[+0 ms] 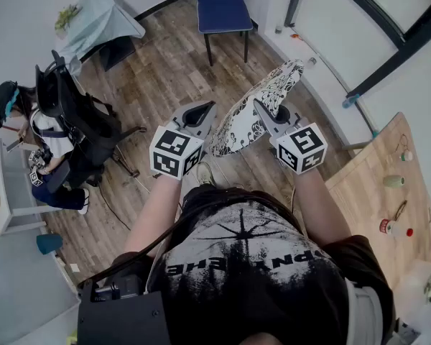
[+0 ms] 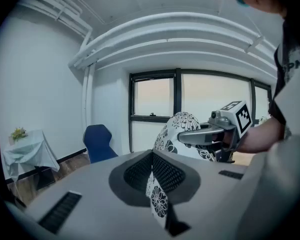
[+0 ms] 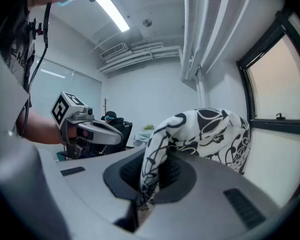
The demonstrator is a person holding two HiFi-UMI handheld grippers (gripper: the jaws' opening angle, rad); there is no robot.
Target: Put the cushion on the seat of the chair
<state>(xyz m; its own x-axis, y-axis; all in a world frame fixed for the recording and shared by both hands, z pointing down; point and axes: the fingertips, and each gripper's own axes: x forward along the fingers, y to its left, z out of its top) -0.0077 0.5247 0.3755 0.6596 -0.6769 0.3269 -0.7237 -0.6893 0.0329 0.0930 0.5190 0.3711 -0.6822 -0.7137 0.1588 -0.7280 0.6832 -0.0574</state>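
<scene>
A black-and-white patterned cushion (image 1: 255, 110) hangs in the air in front of me, held between both grippers. My left gripper (image 1: 207, 115) is shut on its left edge, and a fold of the fabric (image 2: 157, 199) shows pinched between the jaws. My right gripper (image 1: 263, 111) is shut on the right side, where the cloth (image 3: 205, 129) bulges up out of the jaws. The blue chair (image 1: 221, 2) stands ahead against the wall with a bare seat. It also appears at the left in the left gripper view, as the blue chair (image 2: 100, 141).
A wooden table (image 1: 377, 192) with small items lies at my right. A seated person and a black office chair (image 1: 75, 117) are at the left, and a cloth-covered small table (image 1: 100, 20) stands behind them. White wall and window frame run along the right.
</scene>
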